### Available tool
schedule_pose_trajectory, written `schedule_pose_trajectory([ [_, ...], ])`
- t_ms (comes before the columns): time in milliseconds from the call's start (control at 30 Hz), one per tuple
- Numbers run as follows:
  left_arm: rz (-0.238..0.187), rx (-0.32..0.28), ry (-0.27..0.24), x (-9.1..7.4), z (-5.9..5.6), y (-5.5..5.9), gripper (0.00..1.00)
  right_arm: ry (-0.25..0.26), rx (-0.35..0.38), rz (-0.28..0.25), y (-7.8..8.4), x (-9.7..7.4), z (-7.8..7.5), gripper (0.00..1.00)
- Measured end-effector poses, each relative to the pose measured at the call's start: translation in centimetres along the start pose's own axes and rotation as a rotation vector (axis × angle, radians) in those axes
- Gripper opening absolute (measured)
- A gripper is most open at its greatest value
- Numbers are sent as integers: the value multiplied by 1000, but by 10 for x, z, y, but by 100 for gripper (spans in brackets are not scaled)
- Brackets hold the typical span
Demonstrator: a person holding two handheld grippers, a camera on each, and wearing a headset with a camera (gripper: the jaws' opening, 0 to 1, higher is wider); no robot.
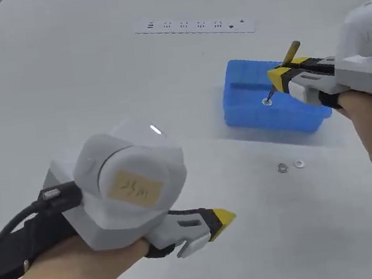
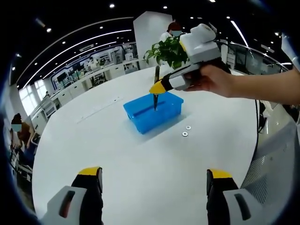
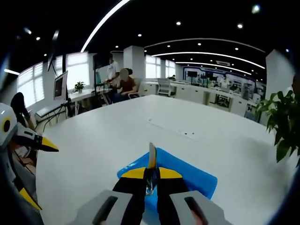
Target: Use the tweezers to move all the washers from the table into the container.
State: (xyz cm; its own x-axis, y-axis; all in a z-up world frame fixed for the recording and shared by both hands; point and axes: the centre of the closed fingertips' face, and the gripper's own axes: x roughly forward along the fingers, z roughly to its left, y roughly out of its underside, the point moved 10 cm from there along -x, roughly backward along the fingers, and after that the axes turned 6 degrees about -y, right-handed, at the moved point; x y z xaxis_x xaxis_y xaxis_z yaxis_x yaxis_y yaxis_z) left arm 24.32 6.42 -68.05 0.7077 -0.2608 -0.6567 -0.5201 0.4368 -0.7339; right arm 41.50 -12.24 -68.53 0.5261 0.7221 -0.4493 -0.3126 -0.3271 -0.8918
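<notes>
My right gripper (image 1: pixel 280 75), centre right, clamps thin metal tweezers (image 1: pixel 272 92) over the blue rectangular plastic container (image 1: pixel 247 116). My left gripper (image 1: pixel 222 217), lower left, gapes wide. Two small silver washers (image 1: pixel 282 168) lie on the white table (image 1: pixel 170 114) below the container.

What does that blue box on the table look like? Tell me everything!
The blue box is a shallow, plastic-looking open tray with low walls and no lid. It sits flat on the white table. The right gripper holds tweezers pointing down into it, a washer at their tip. Two more washers lie on the table beside it, not touching it.
</notes>
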Motion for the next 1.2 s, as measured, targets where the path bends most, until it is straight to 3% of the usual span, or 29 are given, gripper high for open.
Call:
schedule_pose_trajectory([
  [400, -4, -25, 3, 1, 2, 2, 99, -21, 2, 45, 10, 20, 2, 4],
  [833, 15, -20, 5, 2, 1, 4, 99, -29, -16, 88, 20, 25, 6, 4],
  [1200, 0, -18, -1, 0, 0, 0, 99, -29, 31, 49, 15, 14, 4, 5],
])
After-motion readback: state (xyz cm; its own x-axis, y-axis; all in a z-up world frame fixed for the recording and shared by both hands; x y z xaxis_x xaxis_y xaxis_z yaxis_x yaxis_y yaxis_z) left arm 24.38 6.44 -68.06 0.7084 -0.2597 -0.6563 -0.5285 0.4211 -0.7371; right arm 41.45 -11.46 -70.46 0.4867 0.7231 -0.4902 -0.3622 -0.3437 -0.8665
